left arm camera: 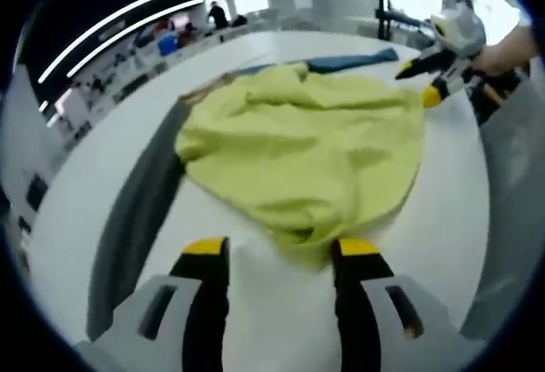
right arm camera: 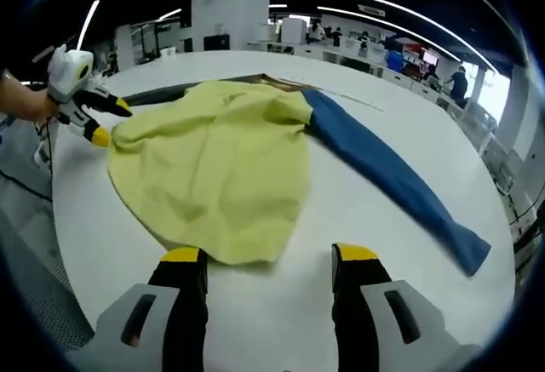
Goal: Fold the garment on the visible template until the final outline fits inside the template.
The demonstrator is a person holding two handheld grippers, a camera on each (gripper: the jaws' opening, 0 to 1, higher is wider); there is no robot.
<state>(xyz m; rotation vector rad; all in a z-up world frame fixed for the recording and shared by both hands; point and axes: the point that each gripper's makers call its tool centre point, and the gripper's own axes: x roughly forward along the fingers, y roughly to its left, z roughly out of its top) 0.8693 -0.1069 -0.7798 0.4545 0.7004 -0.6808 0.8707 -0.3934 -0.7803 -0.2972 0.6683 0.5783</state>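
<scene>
Spread jaws of the left gripper [left arm camera: 281, 253] stand nearest in the left gripper view, yellow tips apart on the white table [left arm camera: 255, 321], nothing between them. Just ahead of the tips lies the near hem of the yellow-green garment [left arm camera: 298, 151], crumpled in a loose heap; a grey sleeve [left arm camera: 132, 219] trails off to the left of the jaws, a blue sleeve [left arm camera: 353, 63] shows beyond the body. Farther off, at the garment's far right edge, sits the right gripper [left arm camera: 426, 82], held by a hand.

Right gripper view: own jaws likewise spread and empty, tips just short of the garment's edge. Blue sleeve runs out flat to the right. Both grippers appear stationed at opposite edges, presumably to take hold for a fold. No template outline can be made out.
</scene>
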